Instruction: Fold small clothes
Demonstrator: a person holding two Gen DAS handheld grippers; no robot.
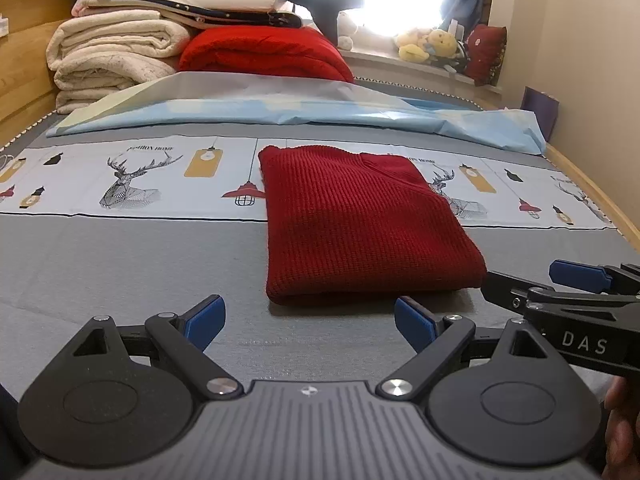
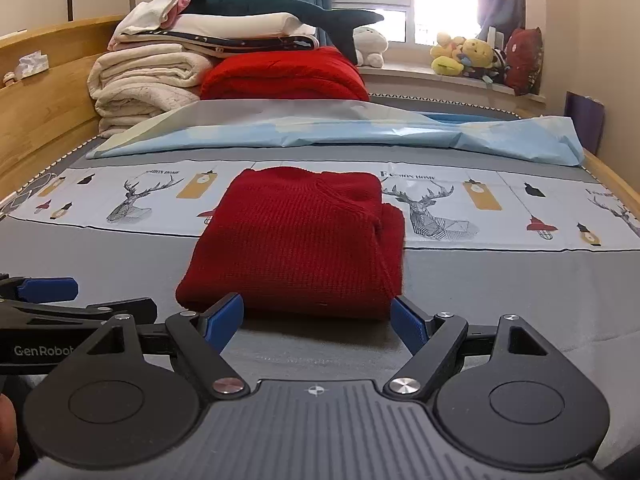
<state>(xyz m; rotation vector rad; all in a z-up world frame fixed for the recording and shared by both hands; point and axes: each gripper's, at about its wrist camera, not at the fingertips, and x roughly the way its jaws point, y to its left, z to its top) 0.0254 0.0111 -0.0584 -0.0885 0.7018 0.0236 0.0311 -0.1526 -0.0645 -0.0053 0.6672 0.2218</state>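
Dark red ribbed knit sweater (image 2: 296, 240) folded into a neat rectangle (sleeve edge showing at right), lying on the grey bed sheet (image 2: 100, 264) across its deer-print band, left gripper (image 1: 308, 324) and right gripper (image 2: 316, 320) both spread wide, empty, just short of its near edge, stacked blankets (image 2: 148, 80) and plush toys (image 2: 464, 58) well beyond.

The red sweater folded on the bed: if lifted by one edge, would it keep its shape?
Probably not. The red sweater is a soft knit folded in layers, so it would likely sag and unfold. Its coarse ribbed surface should grip rather than slip. Pushed across the bed sheet, it might bunch.
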